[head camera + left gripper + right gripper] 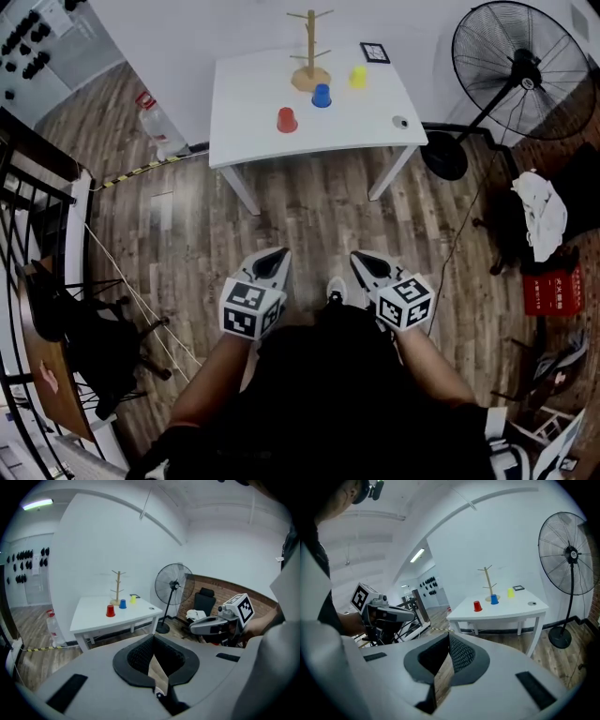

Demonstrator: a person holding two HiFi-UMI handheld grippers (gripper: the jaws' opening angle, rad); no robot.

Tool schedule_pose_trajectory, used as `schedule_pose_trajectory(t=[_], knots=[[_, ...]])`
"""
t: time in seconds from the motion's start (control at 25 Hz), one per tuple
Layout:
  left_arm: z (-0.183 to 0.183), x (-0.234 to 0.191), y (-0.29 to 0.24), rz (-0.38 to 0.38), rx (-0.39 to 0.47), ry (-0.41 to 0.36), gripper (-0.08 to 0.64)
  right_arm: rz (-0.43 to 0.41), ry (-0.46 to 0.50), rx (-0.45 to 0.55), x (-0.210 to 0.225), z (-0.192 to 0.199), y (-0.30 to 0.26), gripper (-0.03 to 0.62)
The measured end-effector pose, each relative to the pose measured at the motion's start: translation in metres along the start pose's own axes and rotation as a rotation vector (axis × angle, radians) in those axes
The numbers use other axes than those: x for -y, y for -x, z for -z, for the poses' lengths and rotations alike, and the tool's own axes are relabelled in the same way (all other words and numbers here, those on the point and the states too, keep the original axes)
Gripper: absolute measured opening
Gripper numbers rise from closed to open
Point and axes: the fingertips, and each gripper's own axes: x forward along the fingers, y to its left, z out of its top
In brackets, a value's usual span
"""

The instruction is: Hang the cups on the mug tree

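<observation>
White table (253, 103) distant, mug tree (310, 47) pegs faint, fan (567, 555) cut off

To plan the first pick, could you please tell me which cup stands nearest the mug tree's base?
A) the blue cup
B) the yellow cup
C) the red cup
A: the blue cup stands right beside the mug tree base, while the red cup and the yellow cup stand farther out on the table.

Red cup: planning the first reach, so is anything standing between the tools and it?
Nothing visible does. Only wood floor separates the left tool and right tool from the table, and the red cup stands nearest them, ahead of the blue cup and mug tree.
</observation>
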Motion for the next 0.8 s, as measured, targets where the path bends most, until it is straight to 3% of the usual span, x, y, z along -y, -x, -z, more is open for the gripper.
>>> schedule_pose_trajectory(t=[0.56,0.8], knots=[[-0.078,-0.037,-0.108,-0.114,-0.001,0.034,0.015,-0.104,0.023,-0.038,0.125,-0.061,-0.050,0.006],[-0.097,-0.044,-0.137,-0.129,-0.006,0.041,0.015,-0.128,0.032,-0.045,0.157,-0.078,-0.066,0.006]])
